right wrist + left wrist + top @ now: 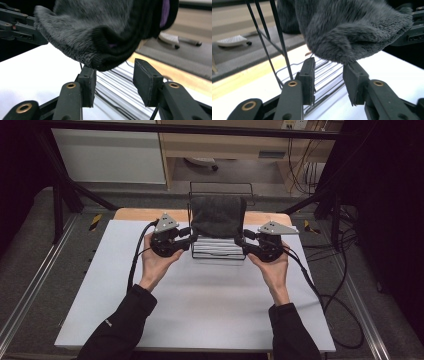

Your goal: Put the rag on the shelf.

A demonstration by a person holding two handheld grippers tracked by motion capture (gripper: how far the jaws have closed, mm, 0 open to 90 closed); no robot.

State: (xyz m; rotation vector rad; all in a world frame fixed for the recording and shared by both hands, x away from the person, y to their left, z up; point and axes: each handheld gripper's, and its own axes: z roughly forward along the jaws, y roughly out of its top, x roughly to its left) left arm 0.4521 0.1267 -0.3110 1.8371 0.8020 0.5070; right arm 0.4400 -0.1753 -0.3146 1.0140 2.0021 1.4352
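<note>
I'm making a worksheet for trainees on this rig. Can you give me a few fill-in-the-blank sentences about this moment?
1. The dark grey towel hangs over a black ____ rack.
2. The rack stands on a ____ table.
3. The jaws of the left gripper are ____.
4. The right gripper sits just ____ the towel's hanging edge.

Missing words: wire; white; open; below

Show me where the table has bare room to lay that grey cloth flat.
The widest free patch is the white table surface nearest the person, between the two forearms. Bare strips also run outside the left gripper and outside the right gripper. The far middle is crowded: the wire rack with the grey cloth draped on it, both grippers flanking it.
</note>
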